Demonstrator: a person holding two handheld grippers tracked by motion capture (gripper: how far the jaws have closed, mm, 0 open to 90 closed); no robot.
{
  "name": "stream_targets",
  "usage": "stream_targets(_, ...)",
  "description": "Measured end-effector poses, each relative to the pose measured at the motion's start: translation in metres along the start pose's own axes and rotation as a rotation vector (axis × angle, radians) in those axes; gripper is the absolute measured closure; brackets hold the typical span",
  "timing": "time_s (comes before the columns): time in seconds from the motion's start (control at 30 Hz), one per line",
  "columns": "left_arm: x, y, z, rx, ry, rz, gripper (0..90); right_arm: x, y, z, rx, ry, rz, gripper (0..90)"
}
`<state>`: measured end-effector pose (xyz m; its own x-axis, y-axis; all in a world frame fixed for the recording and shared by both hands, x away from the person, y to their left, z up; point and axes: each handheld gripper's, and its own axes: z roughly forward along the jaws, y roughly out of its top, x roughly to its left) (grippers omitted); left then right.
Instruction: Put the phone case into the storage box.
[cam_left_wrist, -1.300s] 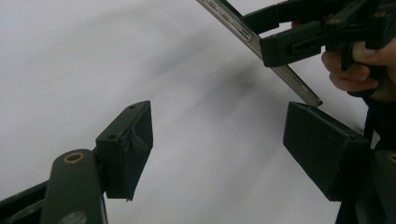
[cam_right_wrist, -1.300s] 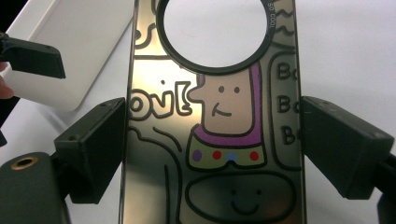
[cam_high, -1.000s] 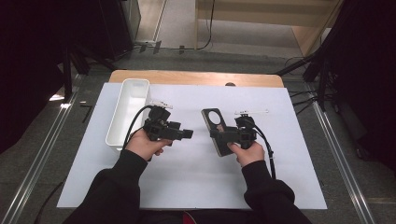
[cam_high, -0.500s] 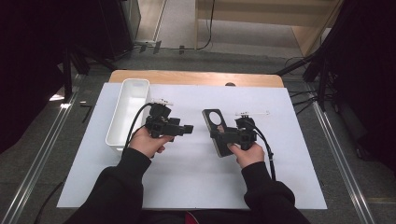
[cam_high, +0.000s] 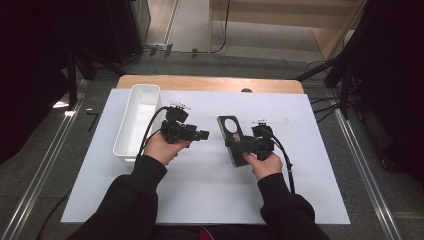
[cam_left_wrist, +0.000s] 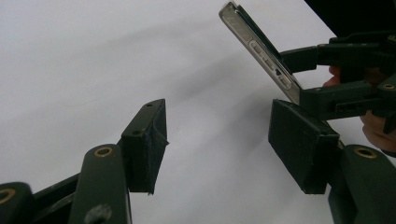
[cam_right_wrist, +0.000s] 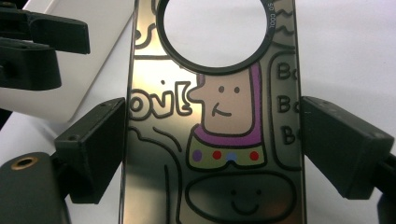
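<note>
Item: phone case (cam_right_wrist: 219, 140), clamped edgewise between right gripper (cam_high: 248, 146) pads, lifted. Left gripper (cam_left_wrist: 219, 144) jaws have just been closing, nothing between them, case just beyond. Step: handover; next, likely seat left jaws on case.

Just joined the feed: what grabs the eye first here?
The dark phone case with cartoon doodles and a round camera hole, clamped by its edges in the right hand-held gripper at centre. Left of it, the left hand-held gripper has just been closing, nothing between its jaws, beside the long white plastic tray.
</note>
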<state>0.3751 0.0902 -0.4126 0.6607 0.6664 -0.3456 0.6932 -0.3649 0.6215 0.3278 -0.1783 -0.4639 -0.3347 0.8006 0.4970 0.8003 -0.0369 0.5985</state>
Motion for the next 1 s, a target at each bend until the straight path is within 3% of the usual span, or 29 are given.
stream_targets(0.23, 0.004, 0.009, 0.002, -0.007, -0.031, -0.04, 37.2, 0.0, 0.0, 0.003, -0.008, -0.007, 0.009, 10.7)
stream_targets(0.57, 0.004, 0.018, 0.006, 0.004, -0.027, -0.067, 37.4, 0.009, -0.001, 0.01, -0.017, -0.006, 0.017, 10.7)
stream_targets(1.0, 0.001, 0.03, 0.008, -0.004, -0.016, -0.093, 37.5, 0.021, -0.003, 0.017, -0.034, 0.035, 0.044, 10.7)
